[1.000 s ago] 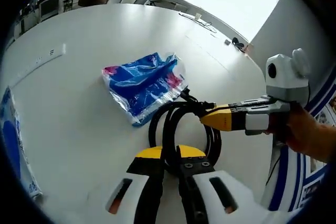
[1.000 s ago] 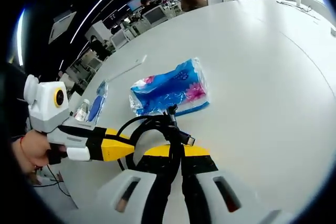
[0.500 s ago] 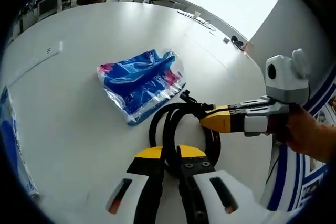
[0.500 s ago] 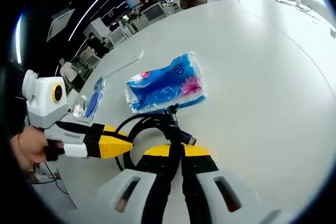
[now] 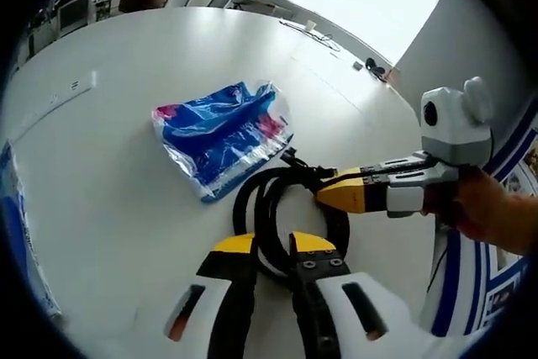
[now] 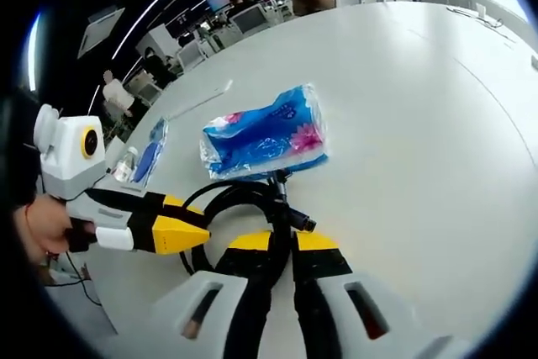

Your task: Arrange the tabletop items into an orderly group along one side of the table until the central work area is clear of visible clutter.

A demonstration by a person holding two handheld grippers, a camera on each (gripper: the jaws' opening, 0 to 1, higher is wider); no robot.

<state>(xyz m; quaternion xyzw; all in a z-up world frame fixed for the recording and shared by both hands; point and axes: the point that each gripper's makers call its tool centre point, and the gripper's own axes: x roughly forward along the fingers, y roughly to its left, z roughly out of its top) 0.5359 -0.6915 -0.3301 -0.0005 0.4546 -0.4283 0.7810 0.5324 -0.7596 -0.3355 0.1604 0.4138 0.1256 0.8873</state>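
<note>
Both claws grip the coiled black cable point(image 5: 267, 208) now: the left claw point(image 5: 271, 251) pinches its near loop, the right claw point(image 6: 282, 245) clamps the strands by the plug. The cable lies on the white surface point(image 6: 437, 124), just beside the blue pack point(image 5: 223, 134).

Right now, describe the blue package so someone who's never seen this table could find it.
On the big white table, look just beyond the coiled black cable both grippers hold. The blue plastic tissue pack lies flat there, crinkly, with pink and white print, the only bulky soft bundle nearby.
</note>
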